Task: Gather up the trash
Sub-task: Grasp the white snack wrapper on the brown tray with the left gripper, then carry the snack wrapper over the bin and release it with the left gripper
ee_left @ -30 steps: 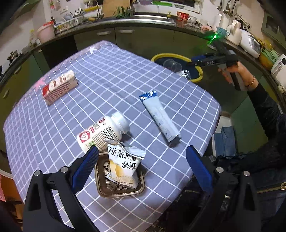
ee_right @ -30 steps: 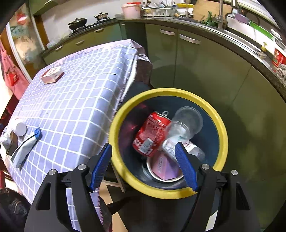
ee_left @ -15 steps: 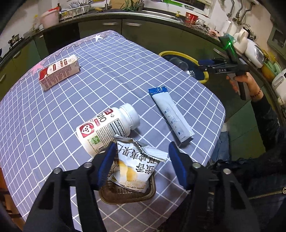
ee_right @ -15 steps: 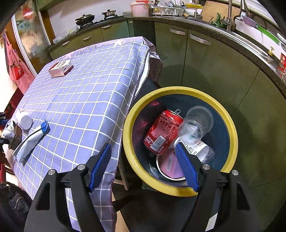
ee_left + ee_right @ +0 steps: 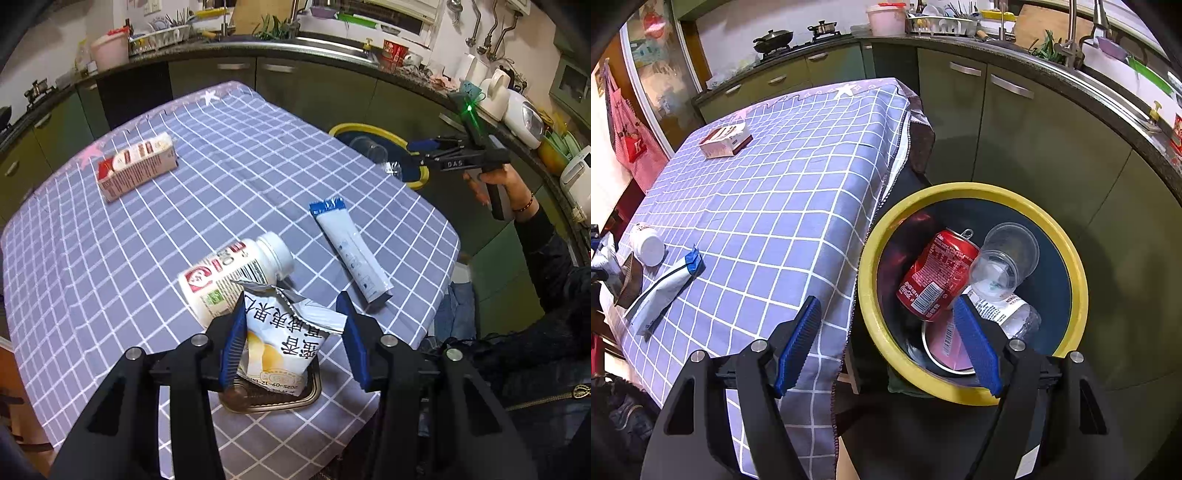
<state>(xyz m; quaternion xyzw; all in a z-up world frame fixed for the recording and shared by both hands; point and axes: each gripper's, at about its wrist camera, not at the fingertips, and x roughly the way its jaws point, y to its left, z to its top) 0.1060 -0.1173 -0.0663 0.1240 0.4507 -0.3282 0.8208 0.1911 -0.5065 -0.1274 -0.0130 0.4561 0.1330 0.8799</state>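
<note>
The checked surface (image 5: 155, 236) carries a carton (image 5: 136, 166), a white bottle (image 5: 232, 273) on its side, a blue-ended tube (image 5: 351, 247), and a small tray (image 5: 273, 400) at the near edge. Beside the surface stands the yellow-rimmed bin (image 5: 1078, 288), holding a red can (image 5: 934, 273), a clear cup (image 5: 1001, 266) and a plastic bottle (image 5: 1015, 314). The left gripper (image 5: 291, 336) is partly open around a snack wrapper (image 5: 284, 343) over the tray; the left pad touches it, the right stands just clear. The right gripper (image 5: 886, 347) hangs wide open and empty above the bin's near rim.
</note>
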